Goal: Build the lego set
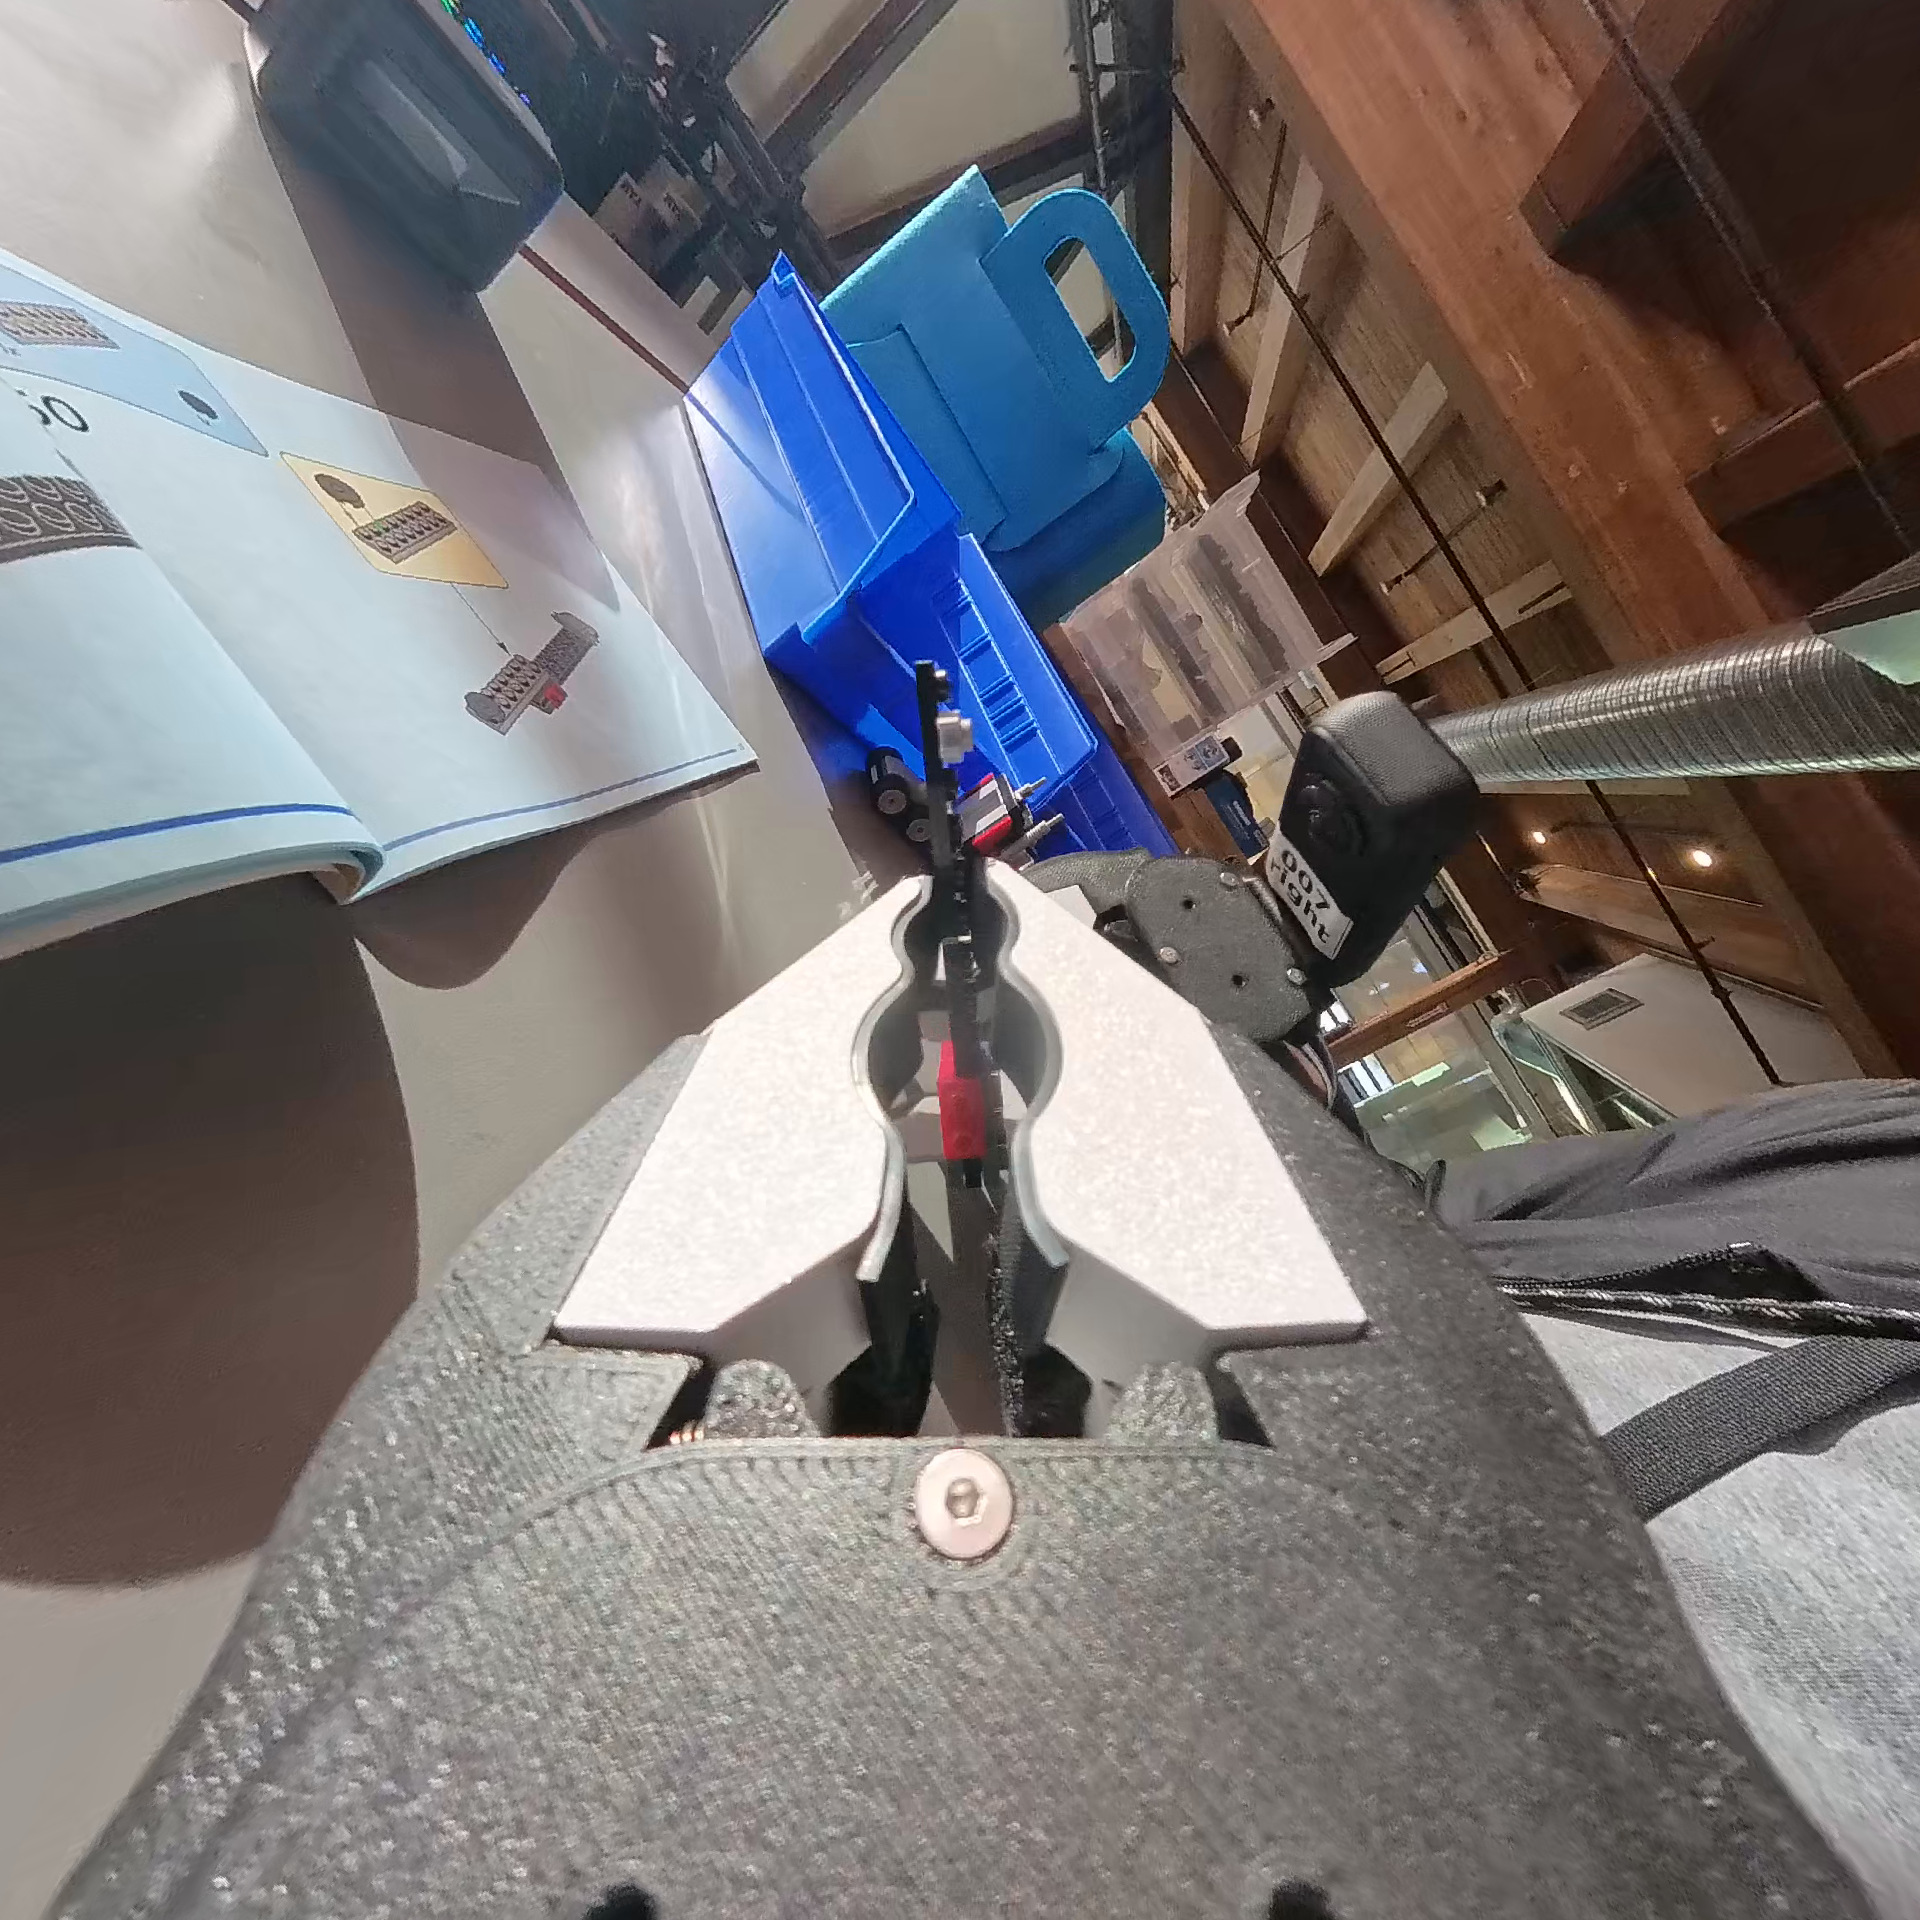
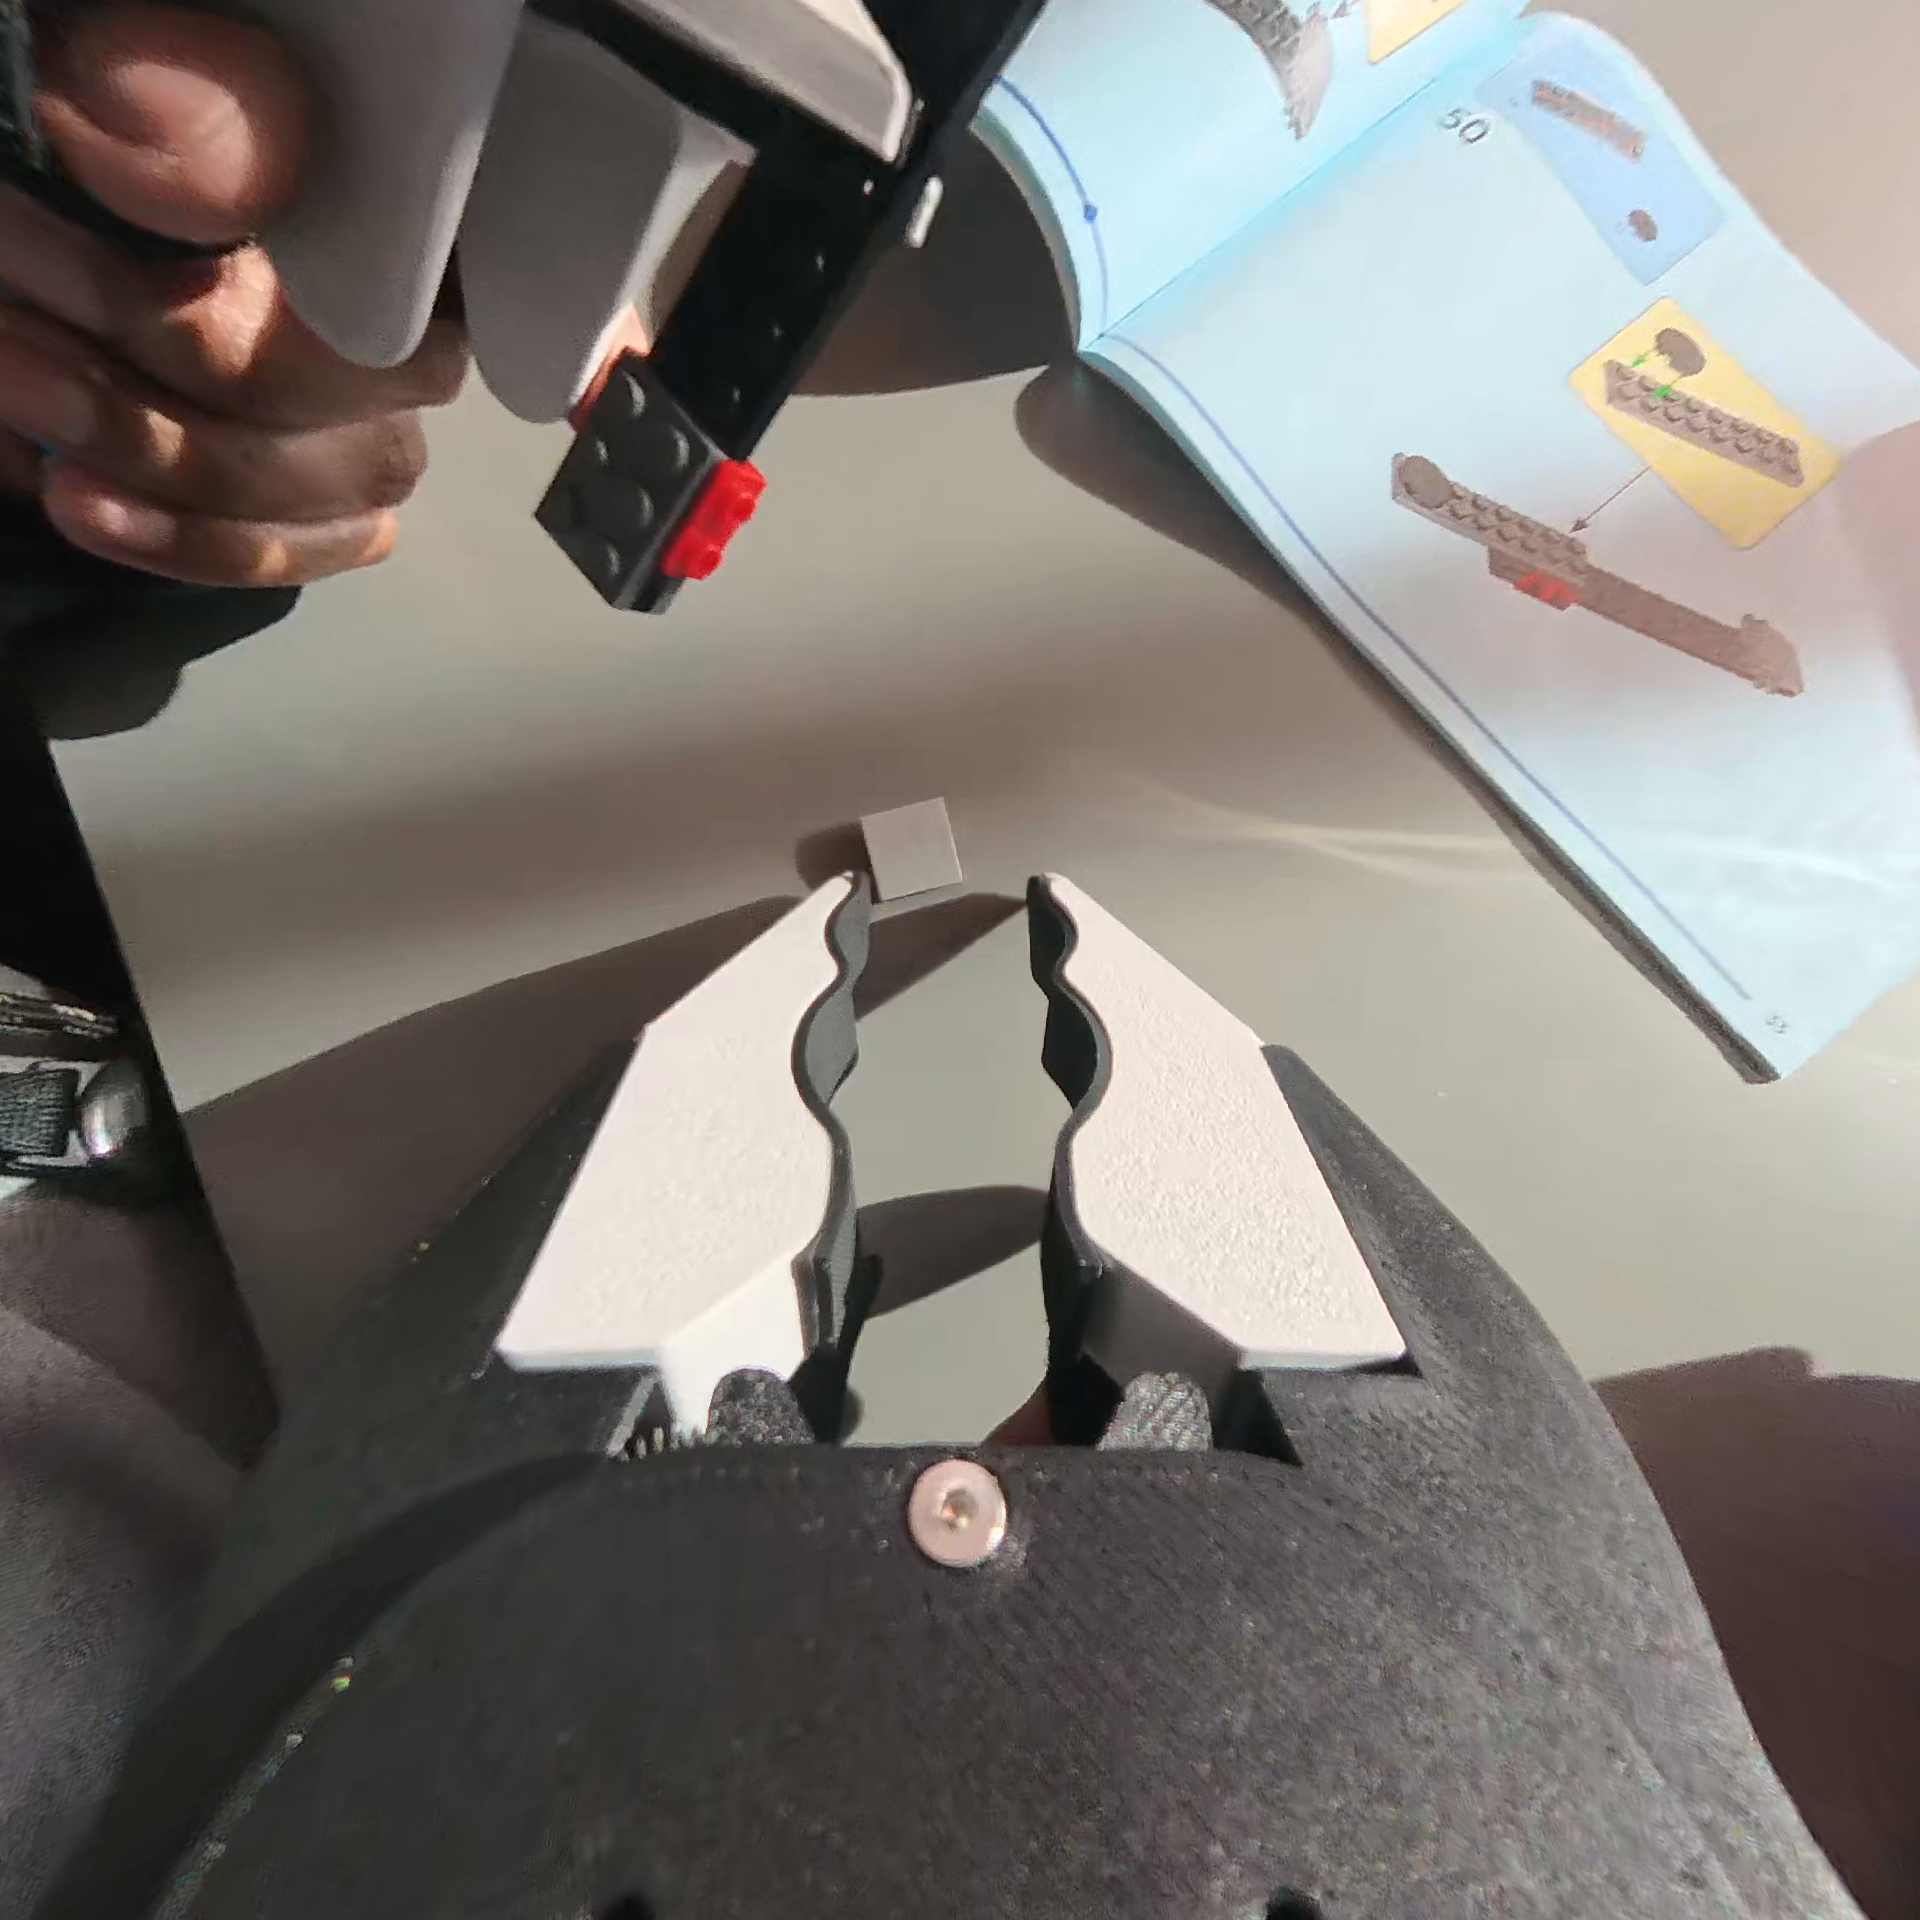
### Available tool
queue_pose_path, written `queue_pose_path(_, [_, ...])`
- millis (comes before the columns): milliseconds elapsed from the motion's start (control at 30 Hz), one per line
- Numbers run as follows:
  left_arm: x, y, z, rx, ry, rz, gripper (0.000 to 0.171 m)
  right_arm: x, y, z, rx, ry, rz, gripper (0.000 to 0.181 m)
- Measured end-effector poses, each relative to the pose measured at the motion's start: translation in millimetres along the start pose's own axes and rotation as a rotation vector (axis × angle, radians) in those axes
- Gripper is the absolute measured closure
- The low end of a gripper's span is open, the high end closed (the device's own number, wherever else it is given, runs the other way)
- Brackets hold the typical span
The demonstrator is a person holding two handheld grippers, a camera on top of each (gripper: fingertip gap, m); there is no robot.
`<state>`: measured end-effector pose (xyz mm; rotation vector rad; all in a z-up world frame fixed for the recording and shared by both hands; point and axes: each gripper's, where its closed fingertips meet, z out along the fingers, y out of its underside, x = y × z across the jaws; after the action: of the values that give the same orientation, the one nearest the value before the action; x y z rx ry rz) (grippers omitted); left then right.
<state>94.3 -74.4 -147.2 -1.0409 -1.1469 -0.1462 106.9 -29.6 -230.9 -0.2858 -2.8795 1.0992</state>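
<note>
My left gripper [image 1: 954,904] is shut on a long black lego assembly [image 1: 948,821] held edge-on, with a red brick [image 1: 961,1112] between the fingers. It also shows in the right wrist view, where the black assembly [image 2: 769,270] with its red brick [image 2: 717,520] hangs at the upper left in the left gripper. My right gripper [image 2: 943,883] is open and empty just above the table. A small flat grey square tile [image 2: 910,848] lies on the table right at its fingertips, nearer the left fingertip [image 2: 844,896].
An open light-blue instruction booklet [image 2: 1455,436] lies at the right, also in the left wrist view [image 1: 260,665]. Blue plastic bins [image 1: 894,520] stand beyond the left gripper, with small lego parts [image 1: 997,810] beside them. A hand [image 2: 187,343] holds the left gripper. Left tips to right tips: about 10 cm.
</note>
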Motion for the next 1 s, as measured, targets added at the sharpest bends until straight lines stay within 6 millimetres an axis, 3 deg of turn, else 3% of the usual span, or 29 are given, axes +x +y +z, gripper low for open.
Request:
queue_pose_path(367, [0.2, -1.7, -1.7, 0.009, 0.013, -0.014, 0.167, -38.0, -4.4, 0.7, 0.023, -0.149, 0.015, 0.15])
queue_pose_path(533, [0.2, -3.9, -4.7, 0.016, 0.02, -0.019, 0.168, -27.1, -5.6, -2.6, 0.026, -0.133, -0.068, 0.15])
queue_pose_path(700, [-0.5, -3.7, -5.8, 0.013, 0.018, -0.021, 0.168, -11.4, -11.9, -5.2, 0.003, -0.128, -0.282, 0.149])
queue_pose_path(867, [-0.9, -1.4, -5.1, -0.001, 0.013, -0.023, 0.168, -18.3, -12.8, 0.0, -0.037, -0.251, -0.489, 0.146])
queue_pose_path(1000, [-1.1, -3.4, -6.3, 0.01, 0.019, -0.034, 0.168, -20.0, -12.1, 6.8, -0.062, -0.325, -0.535, 0.144])
